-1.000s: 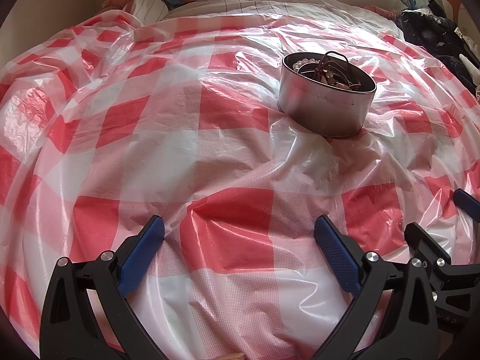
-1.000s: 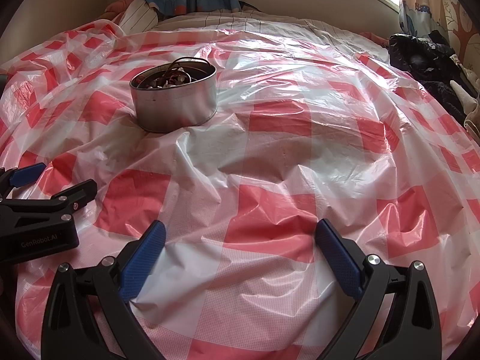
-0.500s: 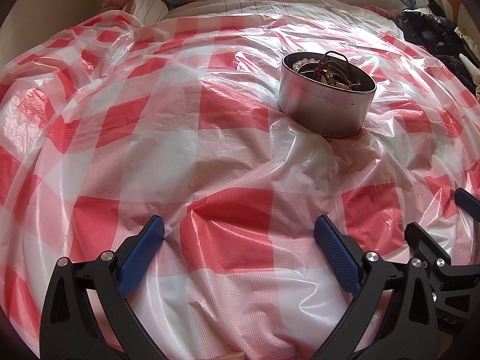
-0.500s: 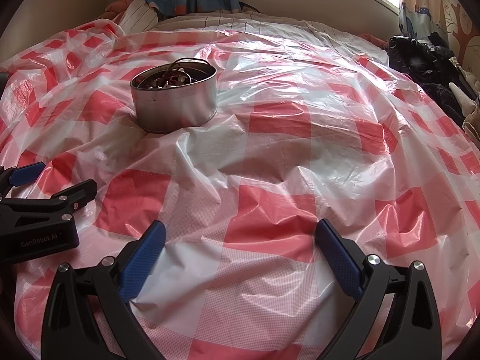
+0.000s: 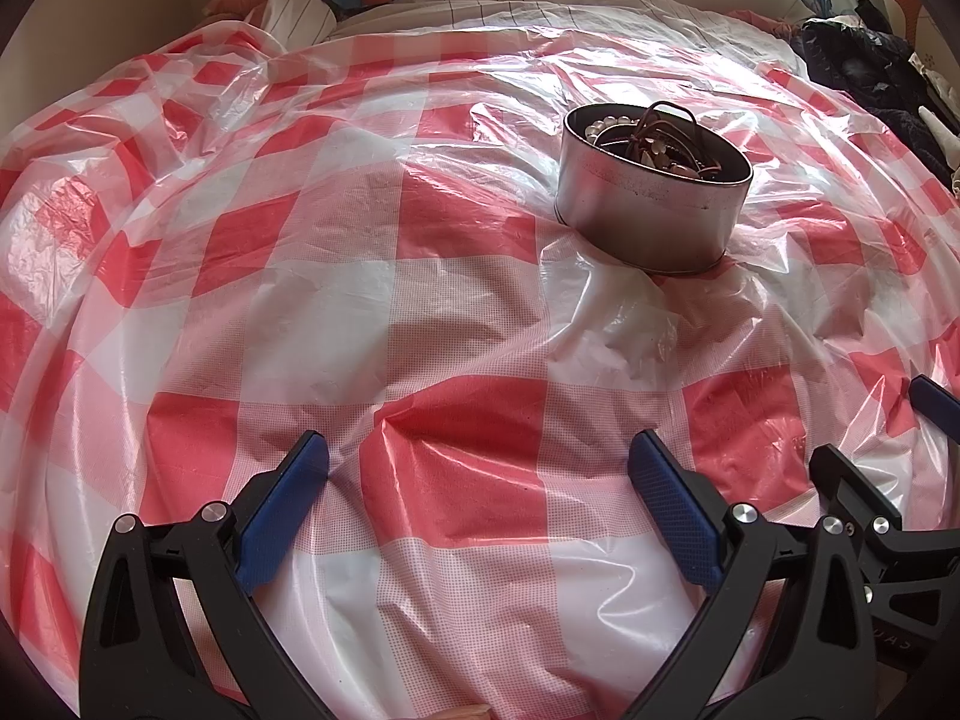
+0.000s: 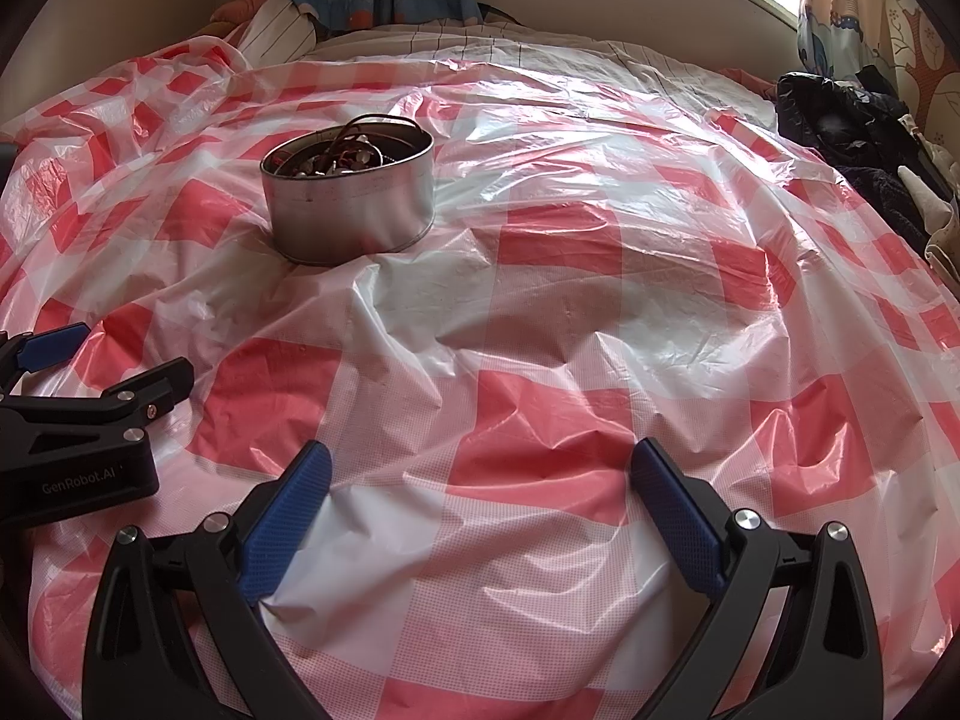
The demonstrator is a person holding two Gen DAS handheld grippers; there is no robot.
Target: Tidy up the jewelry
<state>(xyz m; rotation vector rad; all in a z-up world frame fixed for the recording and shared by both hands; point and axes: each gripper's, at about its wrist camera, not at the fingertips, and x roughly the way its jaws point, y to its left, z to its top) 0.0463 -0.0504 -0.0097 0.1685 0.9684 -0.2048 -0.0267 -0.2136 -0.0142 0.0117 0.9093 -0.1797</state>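
1. In the left wrist view, our left gripper (image 5: 477,450) sits at 6 o'clock with its blue pads (image 5: 282,513) spread wide and nothing between them; it rests low over the sheet (image 5: 300,312), a red and white checked plastic cover.
2. The tin (image 5: 651,210) stands upright on the sheet at about 1 o'clock, well apart from the left gripper. The jewelry (image 5: 651,141) lies inside it: we see a string of pale beads against the far wall and a tangle of brown loops that rises a little over the rim.
3. At 4 o'clock, part of our right gripper (image 5: 870,498) shows at the frame's edge, just beside the left one.
4. At 2 o'clock, a dark heap of clothes (image 5: 864,60) lies past the sheet's edge.
5. In the right wrist view, our right gripper (image 6: 480,456) is at 6 o'clock, its pads (image 6: 678,522) likewise wide apart and empty, low over the sheet (image 6: 600,312).
6. Here the tin (image 6: 354,210) is at about 11 o'clock, upright, with the jewelry (image 6: 336,159) filling it and a thin loop standing above the rim.
7. The left gripper (image 6: 108,360) lies at 9 o'clock, near the sheet.
8. A patterned curtain (image 6: 852,18) hangs at 2 o'clock, with the clothes (image 6: 852,126) below it.
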